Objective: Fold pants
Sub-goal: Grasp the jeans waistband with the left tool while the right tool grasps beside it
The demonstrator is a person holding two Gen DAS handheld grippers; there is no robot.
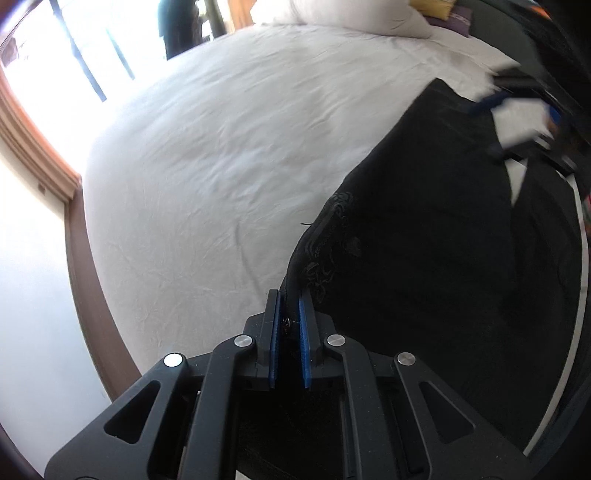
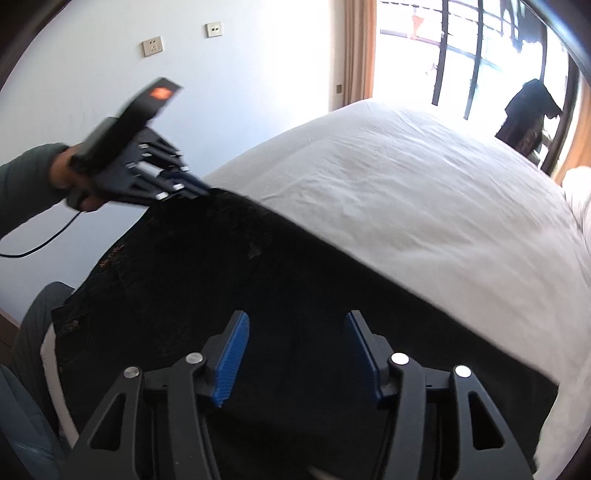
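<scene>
Black pants (image 1: 424, 229) with embroidered trim lie on the white bed at its near side; they also fill the lower part of the right wrist view (image 2: 258, 280). My left gripper (image 1: 290, 306) is shut on the pants' edge, with cloth pinched between its blue pads. It shows in the right wrist view (image 2: 201, 190) holding a corner of the pants, lifted slightly. My right gripper (image 2: 297, 328) is open, hovering just over the pants with nothing between its fingers. It appears blurred in the left wrist view (image 1: 517, 122) at the pants' far end.
The white bed sheet (image 1: 221, 166) stretches away beyond the pants. Pillows (image 1: 351, 14) lie at the head. A window with bars (image 2: 461, 55) and a dark garment (image 2: 528, 114) are past the bed. A wall with sockets (image 2: 151, 48) is on the left.
</scene>
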